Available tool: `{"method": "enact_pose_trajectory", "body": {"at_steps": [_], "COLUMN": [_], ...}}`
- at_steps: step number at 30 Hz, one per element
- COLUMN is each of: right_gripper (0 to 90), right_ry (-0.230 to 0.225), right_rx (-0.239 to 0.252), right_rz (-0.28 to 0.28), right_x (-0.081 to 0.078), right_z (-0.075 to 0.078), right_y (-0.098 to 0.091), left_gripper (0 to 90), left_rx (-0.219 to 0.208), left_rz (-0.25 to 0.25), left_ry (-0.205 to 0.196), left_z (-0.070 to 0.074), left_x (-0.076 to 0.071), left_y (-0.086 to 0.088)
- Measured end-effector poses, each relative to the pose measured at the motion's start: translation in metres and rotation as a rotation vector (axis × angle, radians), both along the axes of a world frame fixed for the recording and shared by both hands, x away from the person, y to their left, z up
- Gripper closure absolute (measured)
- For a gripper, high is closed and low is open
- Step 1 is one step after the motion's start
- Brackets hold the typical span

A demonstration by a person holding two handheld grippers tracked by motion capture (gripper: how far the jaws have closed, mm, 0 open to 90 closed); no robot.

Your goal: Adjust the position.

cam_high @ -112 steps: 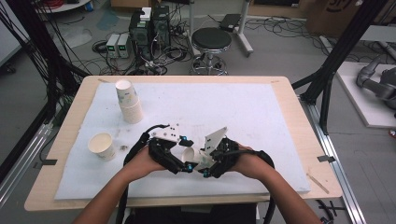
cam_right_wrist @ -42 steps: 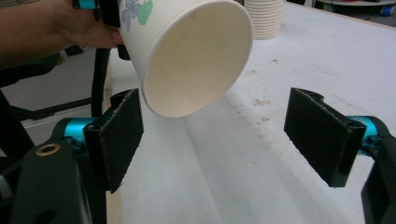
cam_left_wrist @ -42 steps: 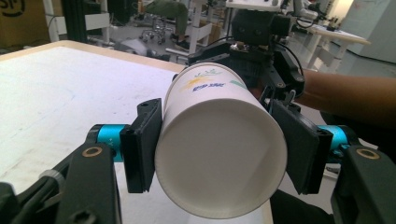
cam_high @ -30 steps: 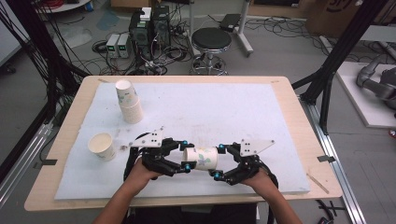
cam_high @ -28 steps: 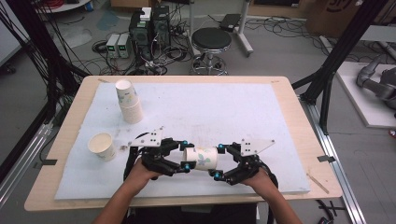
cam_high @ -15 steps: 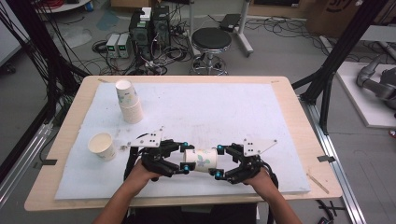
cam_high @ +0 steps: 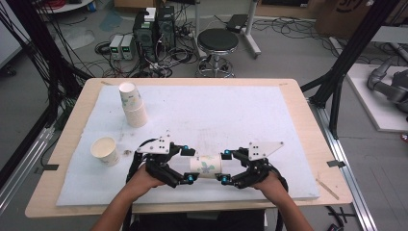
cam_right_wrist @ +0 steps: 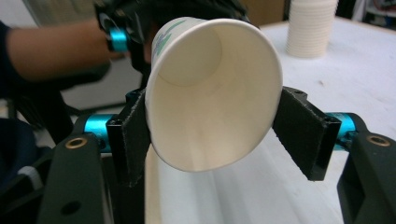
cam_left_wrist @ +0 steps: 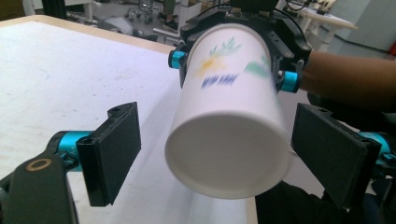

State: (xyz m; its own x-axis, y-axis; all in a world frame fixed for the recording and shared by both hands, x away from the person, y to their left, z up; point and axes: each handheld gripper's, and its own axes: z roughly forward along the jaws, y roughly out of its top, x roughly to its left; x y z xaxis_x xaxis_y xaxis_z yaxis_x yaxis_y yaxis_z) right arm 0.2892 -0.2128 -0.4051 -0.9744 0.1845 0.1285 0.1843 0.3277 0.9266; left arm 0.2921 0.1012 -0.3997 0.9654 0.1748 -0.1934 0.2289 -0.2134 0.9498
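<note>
A: High view: a paper cup (cam_high: 206,166) lies on its side in the air just above the white mat (cam_high: 231,115), near the middle of the table's near edge, between the two grippers. Which one has it?

B: The right gripper (cam_high: 225,167). In the right gripper view the cup's open rim (cam_right_wrist: 212,95) is squeezed out of round between the two black pads (cam_right_wrist: 299,128), which have just been closing onto it.

A: And the left gripper (cam_high: 188,166)?

B: Its jaws have just been opening. In the left gripper view the cup's base (cam_left_wrist: 226,151) sits between the pads (cam_left_wrist: 114,149) with a gap on each side, so they stand apart and touch nothing.

A: What else is on the table?

B: A stack of cups (cam_high: 132,106) stands near the far left corner of the mat, and a single upright cup (cam_high: 105,150) sits closer to the left edge, well apart from the hands.
</note>
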Motion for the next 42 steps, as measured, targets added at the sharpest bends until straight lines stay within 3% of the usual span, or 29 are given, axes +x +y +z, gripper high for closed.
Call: {"method": "enact_pose_trajectory", "body": {"at_steps": [5,11,22,26,35,42], "right_gripper": [31.2,31.1,31.1,31.1,31.0,31.0], "right_ry": [-0.015,-0.039,-0.089,-0.100,-0.122,-0.146], "right_rx": [-0.093,-0.192,-0.358,-0.407,-0.482,-0.547], "right_rz": [-0.015,0.005,0.046,0.063,0.079,0.093], "right_x": [0.005,0.008,0.012,0.013,0.014,0.013], "right_z": [0.004,0.015,0.031,0.034,0.039,0.043], "right_y": [0.006,0.016,0.033,0.039,0.045,0.052], "left_gripper": [16.1,16.6,17.5,17.7,18.3,19.7], "left_rx": [0.110,0.169,0.262,0.278,0.314,0.367], "left_rz": [0.014,0.009,-0.014,-0.018,-0.025,-0.038], "left_ry": [-0.042,-0.059,-0.090,-0.094,-0.100,-0.111], "left_z": [0.005,0.006,0.006,0.006,0.006,0.007], "left_x": [-0.001,-0.001,-0.001,-0.001,0.000,0.002], "left_y": [0.000,-0.001,-0.008,-0.010,-0.014,-0.020]}}
